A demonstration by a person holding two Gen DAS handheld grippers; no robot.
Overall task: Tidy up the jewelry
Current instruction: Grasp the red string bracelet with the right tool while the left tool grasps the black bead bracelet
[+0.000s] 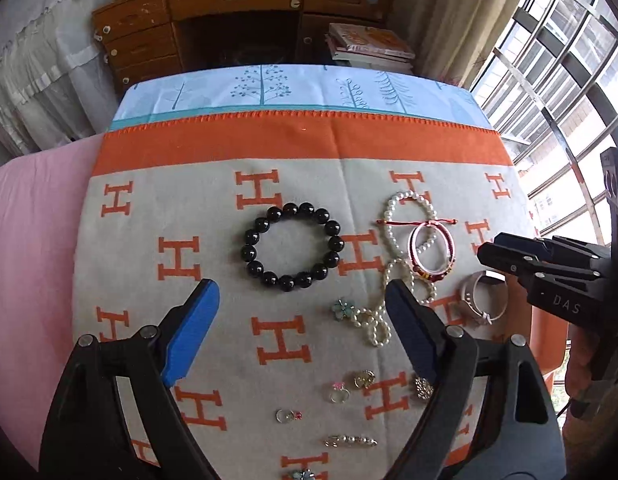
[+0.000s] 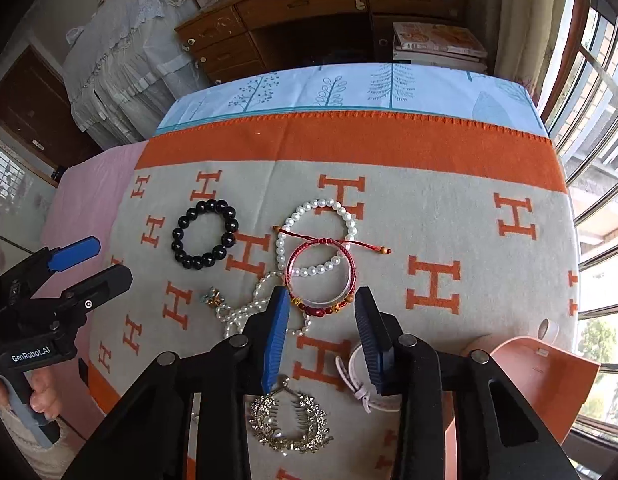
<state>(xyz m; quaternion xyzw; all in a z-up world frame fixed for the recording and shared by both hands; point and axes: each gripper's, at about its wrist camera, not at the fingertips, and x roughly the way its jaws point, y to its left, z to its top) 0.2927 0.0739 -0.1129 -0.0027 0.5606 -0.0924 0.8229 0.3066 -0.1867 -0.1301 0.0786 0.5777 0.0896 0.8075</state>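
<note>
Jewelry lies on a grey-and-orange H-pattern blanket. A black bead bracelet lies ahead of my open, empty left gripper; it also shows in the right wrist view. A pearl necklace lies under a red cord bracelet. My right gripper is open and empty, just short of the red cord bracelet and pearl necklace. A white watch lies under its right finger. A gold hair comb lies below. Several rings lie near the left gripper.
A wooden desk and stacked books stand beyond the blanket's far edge. Barred windows are on the right. An orange tray sits at the blanket's right front. A pink sheet lies left.
</note>
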